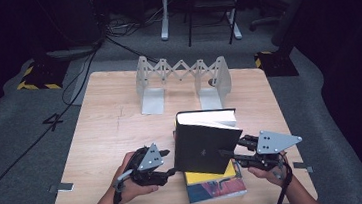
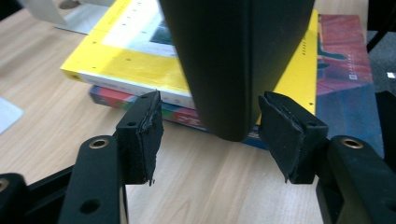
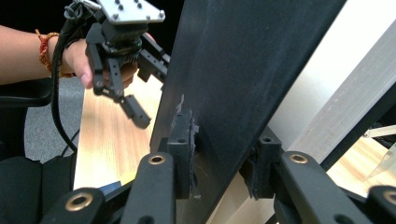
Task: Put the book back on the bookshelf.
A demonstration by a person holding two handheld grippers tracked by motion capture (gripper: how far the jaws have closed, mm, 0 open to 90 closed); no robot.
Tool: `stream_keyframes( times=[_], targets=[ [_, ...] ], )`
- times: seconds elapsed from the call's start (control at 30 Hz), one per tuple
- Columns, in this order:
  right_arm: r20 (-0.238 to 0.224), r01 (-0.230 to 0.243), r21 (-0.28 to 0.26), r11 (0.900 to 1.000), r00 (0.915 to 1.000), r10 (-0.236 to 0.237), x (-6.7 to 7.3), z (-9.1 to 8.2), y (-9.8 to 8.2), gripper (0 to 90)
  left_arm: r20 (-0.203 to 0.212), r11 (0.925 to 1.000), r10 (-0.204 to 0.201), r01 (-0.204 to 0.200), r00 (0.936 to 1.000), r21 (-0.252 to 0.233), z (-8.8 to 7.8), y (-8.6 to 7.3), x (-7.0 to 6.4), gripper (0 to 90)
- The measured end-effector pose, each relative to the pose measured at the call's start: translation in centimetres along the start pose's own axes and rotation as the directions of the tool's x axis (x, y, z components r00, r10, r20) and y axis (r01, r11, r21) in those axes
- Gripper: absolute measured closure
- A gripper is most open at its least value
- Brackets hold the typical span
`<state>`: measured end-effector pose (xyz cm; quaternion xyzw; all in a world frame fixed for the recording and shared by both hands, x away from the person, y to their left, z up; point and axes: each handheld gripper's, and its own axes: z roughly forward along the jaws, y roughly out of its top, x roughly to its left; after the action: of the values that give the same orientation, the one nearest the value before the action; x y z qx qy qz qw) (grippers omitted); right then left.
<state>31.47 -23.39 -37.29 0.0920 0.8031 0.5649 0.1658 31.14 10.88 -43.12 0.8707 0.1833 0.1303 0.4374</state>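
The thick black hardcover book (image 1: 204, 142) is kept upright above the yellow paperback (image 2: 140, 60) by the right gripper (image 3: 219, 172), jaws clamped on its cover; the left gripper (image 2: 210, 135) straddles its spine, jaws open, untouching.

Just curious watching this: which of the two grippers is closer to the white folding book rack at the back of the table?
Right, slightly. The right gripper clamps the black book below the book rack; the left gripper sits lower, nearer the table's front edge.
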Motion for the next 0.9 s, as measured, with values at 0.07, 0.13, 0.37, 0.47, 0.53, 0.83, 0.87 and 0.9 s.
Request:
stream_keyframes(
  times=[0.07, 0.13, 0.37, 0.47, 0.53, 0.83, 0.87, 0.9],
  targets=[
    [0.001, 0.001, 0.0, 1.0, 1.0, -0.001, 0.0, 0.0, 0.0, 68.5, 0.009, 1.0, -0.003, 0.003, 1.0, -0.001, 0.3, 0.0, -0.1, 39.5],
    [0.002, 0.004, 0.0, 1.0, 1.0, -0.004, 0.1, 0.0, 0.0, 68.5, 0.02, 0.9999, -0.011, 0.011, 0.9997, -0.006, 0.6, 0.1, -0.2, 38.8],
    [0.004, 0.009, 0.002, 1.0, 1.0, -0.009, 0.2, -0.1, 0.0, 68.5, 0.05, 0.9997, -0.018, 0.019, 0.9986, -0.013, 1.6, 0.4, -0.3, 37.0],
    [0.005, 0.01, 0.002, 1.0, 0.9999, -0.01, 0.2, -0.1, 0.0, 68.5, 0.057, 0.9998, -0.014, 0.015, 0.9983, -0.011, 2.1, 0.5, -0.2, 36.7],
    [0.004, 0.005, -0.002, 1.0, 1.0, -0.005, 0.3, -0.1, -0.1, 68.7, 0.062, 0.9999, -0.01, 0.011, 0.998, -0.008, 2.3, 0.7, -0.1, 36.1],
    [0.015, 0.013, 0.006, 1.0, 0.9998, -0.013, 0.4, -0.2, -0.2, 68.6, 0.083, 0.9967, -0.005, 0.012, 0.9965, -0.08, 2.8, 1.5, 0.4, 34.0],
    [0.017, 0.011, 0.007, 1.0, 0.9998, -0.011, 0.5, -0.3, -0.2, 68.5, 0.084, 0.9961, -0.001, 0.009, 0.9965, -0.088, 2.8, 1.6, 0.4, 34.0],
    [0.021, 0.013, 0.012, 1.0, 0.9997, -0.013, 0.5, -0.3, -0.2, 68.4, 0.084, 0.9953, 0.001, 0.007, 0.9965, -0.097, 2.8, 1.8, 0.4, 34.0]
  ],
)
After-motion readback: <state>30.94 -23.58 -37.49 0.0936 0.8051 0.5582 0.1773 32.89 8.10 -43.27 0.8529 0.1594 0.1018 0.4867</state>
